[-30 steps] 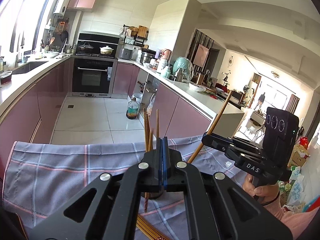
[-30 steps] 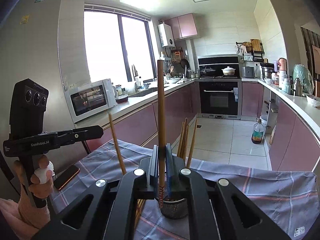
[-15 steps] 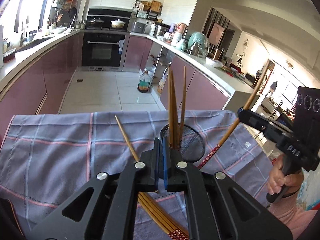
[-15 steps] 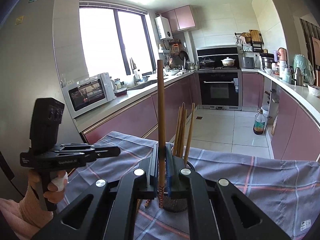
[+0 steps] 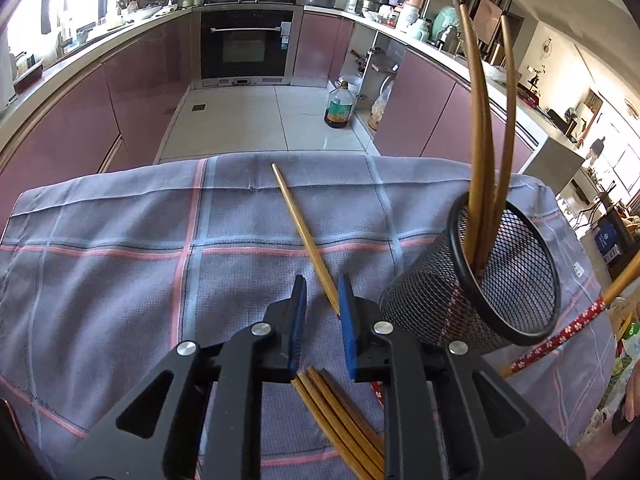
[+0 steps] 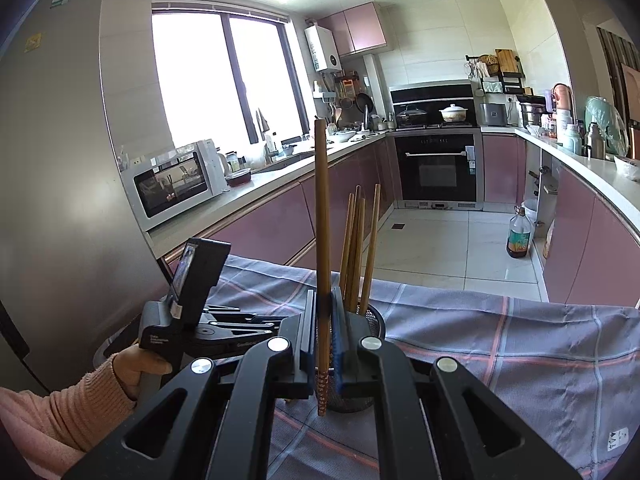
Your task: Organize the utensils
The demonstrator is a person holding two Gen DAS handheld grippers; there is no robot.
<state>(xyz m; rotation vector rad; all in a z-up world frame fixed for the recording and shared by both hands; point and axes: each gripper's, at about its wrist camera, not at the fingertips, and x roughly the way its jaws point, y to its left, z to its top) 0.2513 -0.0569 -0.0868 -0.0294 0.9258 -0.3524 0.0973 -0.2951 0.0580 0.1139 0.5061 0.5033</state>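
My left gripper (image 5: 322, 284) hangs low over the checked cloth (image 5: 120, 260), and its jaws are opening. A single wooden chopstick (image 5: 304, 232) lies flat on the cloth, its near end between the fingertips with the pads not pressing it. A bundle of chopsticks (image 5: 340, 420) lies under the gripper body. The black mesh holder (image 5: 500, 280) stands just to the right with several chopsticks in it. My right gripper (image 6: 324, 296) is shut on one upright chopstick (image 6: 322, 220) with a red patterned lower end, directly in front of the mesh holder (image 6: 376, 320).
In the right wrist view, a hand in a pink sleeve (image 6: 60, 408) holds the left gripper's handle at the left. The cloth's far edge (image 5: 320, 156) drops off to the kitchen floor. A counter with a microwave (image 6: 172, 188) runs along the left.
My left gripper has sunk toward the cloth and tipped downward, and its jaws have parted. The right gripper has stayed put, still holding its chopstick upright.
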